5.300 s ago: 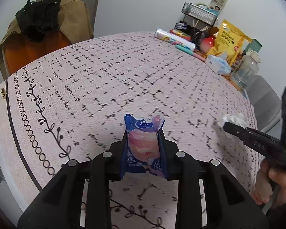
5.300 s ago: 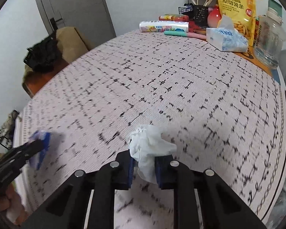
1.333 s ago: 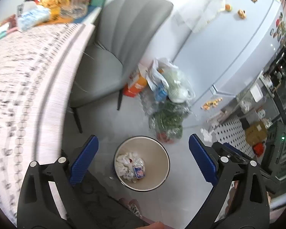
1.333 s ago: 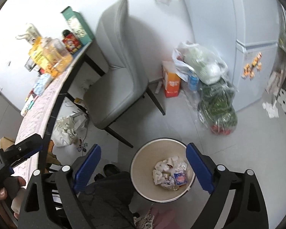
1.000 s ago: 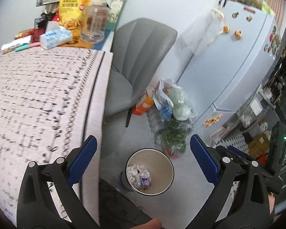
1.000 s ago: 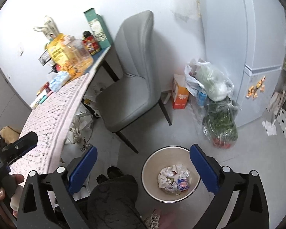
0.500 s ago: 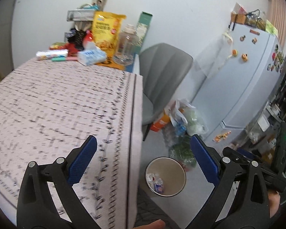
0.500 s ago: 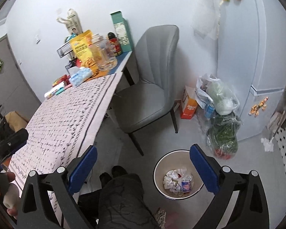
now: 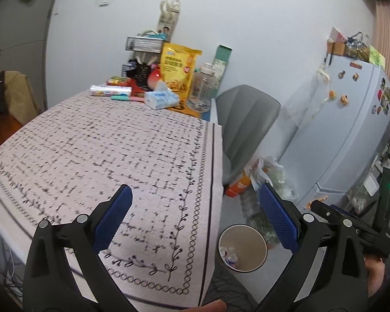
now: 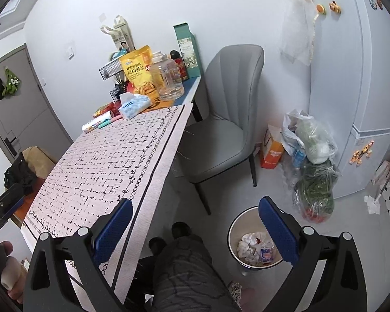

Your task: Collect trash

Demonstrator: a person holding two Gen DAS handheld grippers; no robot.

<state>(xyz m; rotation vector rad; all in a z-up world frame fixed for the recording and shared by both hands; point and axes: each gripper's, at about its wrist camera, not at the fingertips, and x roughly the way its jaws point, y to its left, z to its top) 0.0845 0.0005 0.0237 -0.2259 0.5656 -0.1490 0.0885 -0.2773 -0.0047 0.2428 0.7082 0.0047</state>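
A round waste bin [image 9: 243, 249] stands on the floor beside the table's right edge; it also shows in the right wrist view [image 10: 252, 247]. Crumpled tissue [image 10: 247, 244] and a blue tissue packet wrapper [image 10: 265, 255] lie inside it. My left gripper [image 9: 195, 208] is open and empty, held above the table's near right corner. My right gripper [image 10: 195, 218] is open and empty, held high over the floor between table and bin. The right gripper's body [image 9: 351, 226] shows at the right of the left wrist view.
The table [image 9: 104, 143] has a pink patterned cloth. At its far end stand a tissue box [image 9: 161, 98], a yellow snack bag [image 9: 178, 67] and a glass jar [image 9: 202, 91]. A grey chair [image 10: 221, 135] stands by the table. Bags [image 10: 312, 161] sit against the fridge [image 10: 351, 78].
Both grippers have risen and tilted up from over the bin toward the table. The tissue packet and crumpled tissue held earlier now lie in the bin; both jaws stay wide open.
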